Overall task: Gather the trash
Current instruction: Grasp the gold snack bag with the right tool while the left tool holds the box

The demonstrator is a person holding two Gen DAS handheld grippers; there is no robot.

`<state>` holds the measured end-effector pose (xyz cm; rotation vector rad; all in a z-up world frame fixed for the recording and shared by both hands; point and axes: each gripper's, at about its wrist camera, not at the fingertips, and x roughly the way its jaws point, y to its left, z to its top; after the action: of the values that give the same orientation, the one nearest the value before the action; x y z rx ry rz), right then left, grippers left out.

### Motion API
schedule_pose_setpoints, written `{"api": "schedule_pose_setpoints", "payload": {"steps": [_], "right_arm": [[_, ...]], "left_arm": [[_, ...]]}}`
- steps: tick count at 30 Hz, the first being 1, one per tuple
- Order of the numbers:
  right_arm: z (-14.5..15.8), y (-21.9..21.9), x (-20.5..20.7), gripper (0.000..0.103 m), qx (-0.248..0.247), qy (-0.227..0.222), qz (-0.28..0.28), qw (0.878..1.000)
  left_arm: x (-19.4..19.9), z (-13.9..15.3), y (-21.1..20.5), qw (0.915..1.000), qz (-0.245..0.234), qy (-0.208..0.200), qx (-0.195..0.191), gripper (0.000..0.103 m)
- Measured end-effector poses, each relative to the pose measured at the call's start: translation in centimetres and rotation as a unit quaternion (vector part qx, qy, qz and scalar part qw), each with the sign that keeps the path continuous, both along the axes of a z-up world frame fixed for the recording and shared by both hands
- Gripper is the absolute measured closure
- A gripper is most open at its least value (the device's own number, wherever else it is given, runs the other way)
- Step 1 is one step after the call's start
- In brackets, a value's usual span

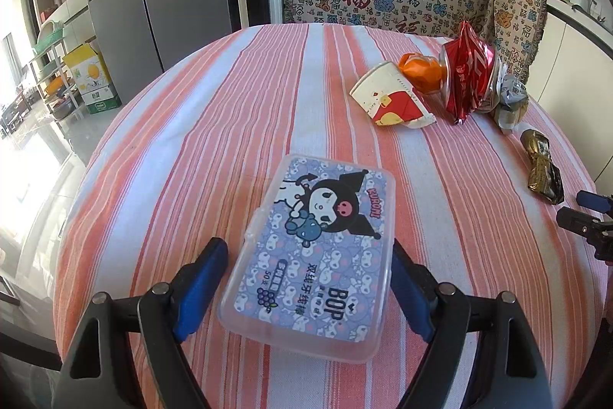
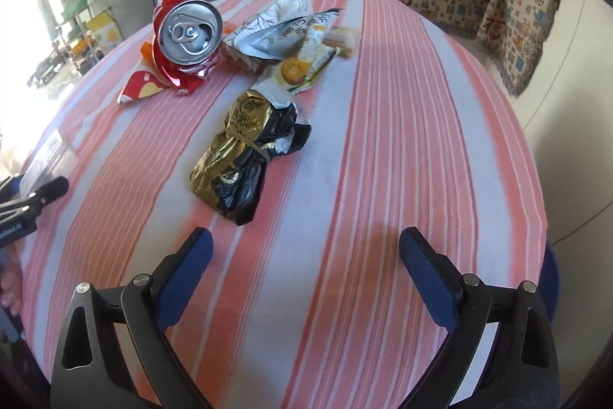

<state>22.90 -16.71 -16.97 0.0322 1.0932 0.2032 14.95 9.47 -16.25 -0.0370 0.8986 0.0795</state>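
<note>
Left wrist view: left gripper [image 1: 308, 278] jaws apart around the clear floss-pick box [image 1: 312, 257]; left pad short of its side, right pad's contact unclear.
Right wrist view: right gripper [image 2: 304, 265] jaws wide apart, empty, over bare striped cloth [image 2: 402, 140].
Trash: crushed red can [image 2: 187, 39], paper cup [image 1: 387, 98], grey-white wrappers [image 2: 283, 29], gold-black wrapper [image 2: 245, 148], bunched toward the bench's far edge.
Nearest target: gold-black wrapper, just ahead of the right gripper.
Risk: crumpled foil may slip or spring; a low approach could snag cloth, rolling the can.
</note>
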Motion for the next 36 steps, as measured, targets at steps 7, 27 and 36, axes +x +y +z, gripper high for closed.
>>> {"api": "schedule_pose_setpoints", "payload": {"steps": [7, 27, 36], "right_arm": [[0.2, 2.7, 3.4, 0.005, 0.054, 0.003, -0.043, 0.998], [1.9, -0.4, 0.6, 0.022, -0.022, 0.004, 0.042, 0.999], [2.0, 3.3, 3.9, 0.022, -0.051, 0.019, 0.106, 0.993]], "left_arm": [[0.0, 0.0, 0.0, 1.0, 0.001, 0.0, 0.0, 0.019], [-2.4, 1.6, 2.1, 0.9936, -0.065, -0.005, -0.092, 0.02], [-0.9, 2.6, 0.1, 0.9916, -0.126, 0.029, -0.008, 0.02]]}}
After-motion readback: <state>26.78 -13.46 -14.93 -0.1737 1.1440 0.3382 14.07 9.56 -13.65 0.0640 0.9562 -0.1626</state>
